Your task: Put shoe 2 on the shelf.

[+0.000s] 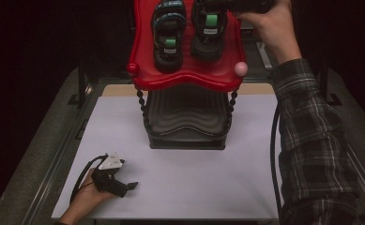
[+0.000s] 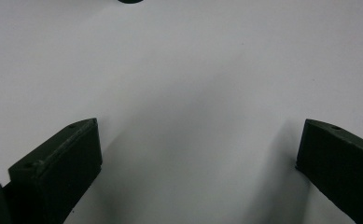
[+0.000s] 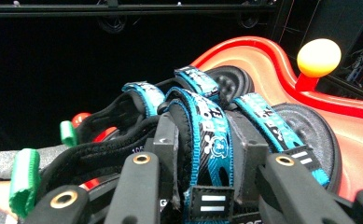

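Right gripper fingers clenched on sandal strap, top red shelf, 12 o'clock. Judged placing; next, release cleanly. Left gripper released on worktop, 7 o'clock.

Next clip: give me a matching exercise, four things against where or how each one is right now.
Things:
1. left tool
2. right tool
3. left sandal
4. pink knob

Places or states:
A. shut on a sandal strap above the red tray
B. at the tray's front right corner
C. open, low over the white table
D. lying on the red tray, untouched

Pairs: 1-C, 2-A, 3-D, 4-B
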Demonstrator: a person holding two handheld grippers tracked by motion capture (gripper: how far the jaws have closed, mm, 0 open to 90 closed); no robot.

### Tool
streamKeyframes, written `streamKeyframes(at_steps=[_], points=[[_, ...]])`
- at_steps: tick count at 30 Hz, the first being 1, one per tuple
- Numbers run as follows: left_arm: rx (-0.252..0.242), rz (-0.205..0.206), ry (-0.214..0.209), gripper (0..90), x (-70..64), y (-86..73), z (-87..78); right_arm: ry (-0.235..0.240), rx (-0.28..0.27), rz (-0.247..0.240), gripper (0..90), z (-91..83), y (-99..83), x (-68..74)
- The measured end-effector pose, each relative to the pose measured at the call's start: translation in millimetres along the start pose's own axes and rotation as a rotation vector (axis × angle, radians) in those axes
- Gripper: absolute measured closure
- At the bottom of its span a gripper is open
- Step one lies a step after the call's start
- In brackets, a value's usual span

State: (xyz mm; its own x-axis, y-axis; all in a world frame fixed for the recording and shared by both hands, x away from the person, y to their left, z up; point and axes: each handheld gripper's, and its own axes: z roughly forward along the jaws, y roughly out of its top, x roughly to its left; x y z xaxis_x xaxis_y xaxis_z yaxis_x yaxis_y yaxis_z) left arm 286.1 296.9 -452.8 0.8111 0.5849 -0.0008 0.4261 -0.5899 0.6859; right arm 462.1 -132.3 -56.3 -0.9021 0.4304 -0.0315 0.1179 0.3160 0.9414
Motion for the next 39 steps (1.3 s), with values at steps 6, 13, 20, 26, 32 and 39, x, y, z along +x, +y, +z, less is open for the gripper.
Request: streamKeyframes(at_steps=[6, 13, 20, 26, 32, 39], points=[[-0.001, 0.0, 0.001, 0.0, -0.1, -0.1, 0.1, 0.009, 0.009, 0.001, 67.4, 12.0, -6.9, -4.3], [-0.001, 0.0, 0.001, 0.0, -0.1, 0.0, 0.1, 0.014, 0.004, -0.004, 66.9, 15.3, -14.1, 0.0], [0.0, 0.0, 0.001, 0.0, 0.0, 0.0, 0.1, 0.013, 0.03, -0.011, 59.1, 18.2, -21.0, 7.7], [0.0, 0.0, 0.001, 0.0, -0.1, 0.0, 0.0, -0.032, 0.029, -0.012, 50.3, 5.5, -22.8, 14.9], [-0.001, -0.002, 0.001, 0.0, -0.3, -0.1, 0.2, -0.063, 0.018, 0.012, 44.5, -21.2, -32.8, 23.9], [0.0, -0.001, 0.001, 0.0, -0.1, 0.1, 0.3, -0.126, 0.026, 0.052, 35.6, -58.9, -58.3, 31.8]])
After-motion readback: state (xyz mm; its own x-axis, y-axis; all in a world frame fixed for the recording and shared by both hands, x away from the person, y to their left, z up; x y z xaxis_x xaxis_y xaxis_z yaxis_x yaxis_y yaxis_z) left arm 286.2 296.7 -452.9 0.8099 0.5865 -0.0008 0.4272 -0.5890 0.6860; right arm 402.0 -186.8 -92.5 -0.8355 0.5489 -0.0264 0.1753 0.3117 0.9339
